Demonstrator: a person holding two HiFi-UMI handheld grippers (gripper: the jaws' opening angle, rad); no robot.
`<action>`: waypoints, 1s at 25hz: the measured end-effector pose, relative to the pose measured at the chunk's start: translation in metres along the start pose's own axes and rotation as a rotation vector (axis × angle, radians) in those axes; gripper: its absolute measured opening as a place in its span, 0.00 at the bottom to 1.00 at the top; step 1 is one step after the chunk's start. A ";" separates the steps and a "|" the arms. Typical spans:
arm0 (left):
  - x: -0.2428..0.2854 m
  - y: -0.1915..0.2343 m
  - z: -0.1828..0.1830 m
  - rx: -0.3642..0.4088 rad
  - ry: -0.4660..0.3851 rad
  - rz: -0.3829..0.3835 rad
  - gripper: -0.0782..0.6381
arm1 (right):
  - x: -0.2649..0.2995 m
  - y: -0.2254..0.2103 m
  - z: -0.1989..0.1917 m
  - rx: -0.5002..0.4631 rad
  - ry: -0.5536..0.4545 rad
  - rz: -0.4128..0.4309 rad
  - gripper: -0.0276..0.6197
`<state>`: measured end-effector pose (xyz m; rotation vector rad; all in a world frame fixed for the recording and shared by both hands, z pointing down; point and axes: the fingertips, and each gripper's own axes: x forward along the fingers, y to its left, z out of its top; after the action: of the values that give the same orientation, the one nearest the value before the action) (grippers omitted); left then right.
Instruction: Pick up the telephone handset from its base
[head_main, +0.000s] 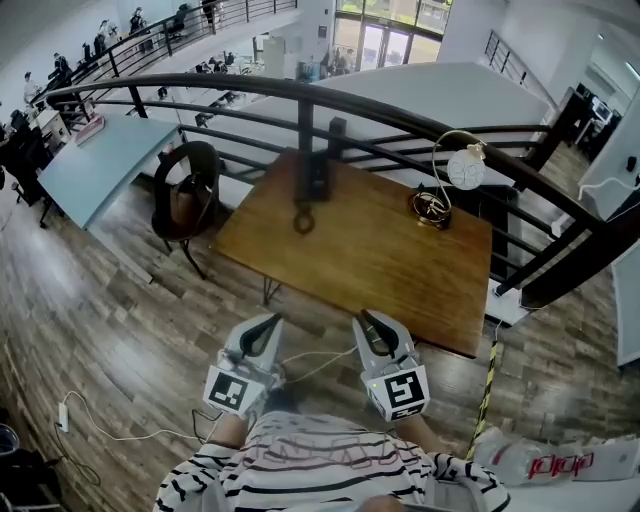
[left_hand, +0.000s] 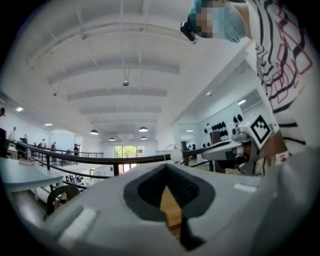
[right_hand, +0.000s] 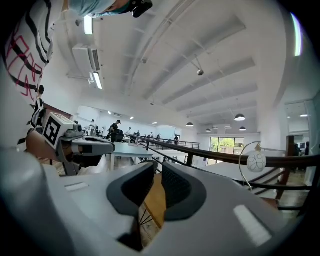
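A black telephone stands at the far edge of the wooden table, close to the railing. Its handset rests on the base, and a coiled cord lies just in front. Both grippers hover level over the floor at the table's near side, well short of the phone. My left gripper is shut, its tips touching with nothing between them. On my right gripper the jaws stand a narrow gap apart and hold nothing. The phone is hidden behind the jaws in both gripper views.
A curved black railing runs behind the table. A wire ornament with a white globe and a small metal ring piece stand at the table's far right. A dark chair sits left of the table, a pale blue table beyond it.
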<state>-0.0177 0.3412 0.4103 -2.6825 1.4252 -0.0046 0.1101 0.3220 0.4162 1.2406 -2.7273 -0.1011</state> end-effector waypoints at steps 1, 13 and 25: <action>0.004 0.008 -0.002 -0.011 0.007 -0.010 0.12 | 0.009 -0.002 0.001 0.003 0.000 -0.004 0.13; 0.049 0.152 -0.019 -0.058 0.029 -0.076 0.30 | 0.148 -0.016 0.014 0.059 0.032 -0.104 0.30; 0.082 0.261 -0.050 -0.079 0.078 -0.205 0.34 | 0.254 -0.016 0.024 0.092 0.057 -0.215 0.32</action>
<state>-0.1898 0.1234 0.4321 -2.9119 1.1861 -0.0710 -0.0470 0.1201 0.4168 1.5342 -2.5684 0.0365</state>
